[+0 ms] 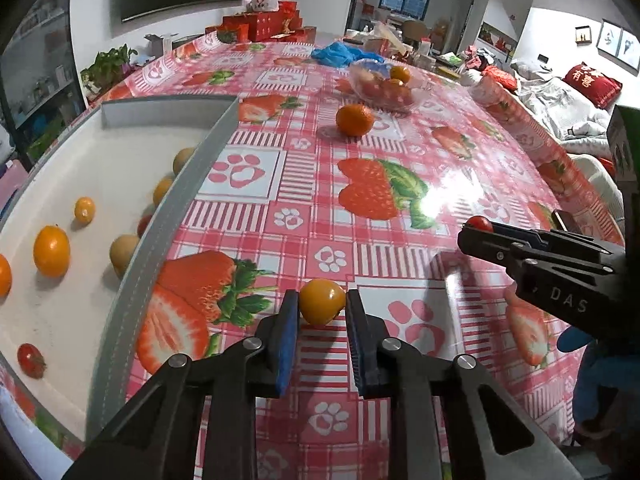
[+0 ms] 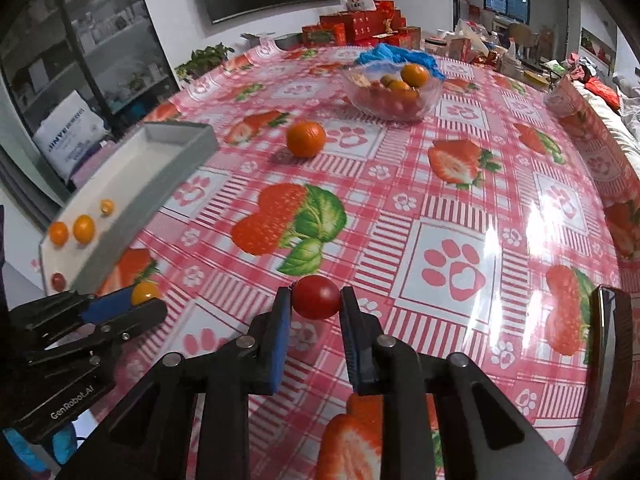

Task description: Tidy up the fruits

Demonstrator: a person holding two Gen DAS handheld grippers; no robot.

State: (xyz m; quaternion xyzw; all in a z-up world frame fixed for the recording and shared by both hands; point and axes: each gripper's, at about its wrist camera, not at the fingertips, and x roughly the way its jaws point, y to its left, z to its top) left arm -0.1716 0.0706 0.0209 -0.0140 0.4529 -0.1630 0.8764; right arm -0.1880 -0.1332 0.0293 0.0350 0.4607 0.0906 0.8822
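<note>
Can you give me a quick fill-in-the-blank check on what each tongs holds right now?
1. The left tongs grip a ____ kumquat.
2. The right tongs grip a red ____ tomato.
3. A lone mandarin sits on the tablecloth between the gray tray and the glass ____ of fruit.

Missing words: yellow-orange; cherry; bowl

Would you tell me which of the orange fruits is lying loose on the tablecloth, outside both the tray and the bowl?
The large mandarin, alone on the tablecloth between the grey tray and glass bowl, unheld.
</note>
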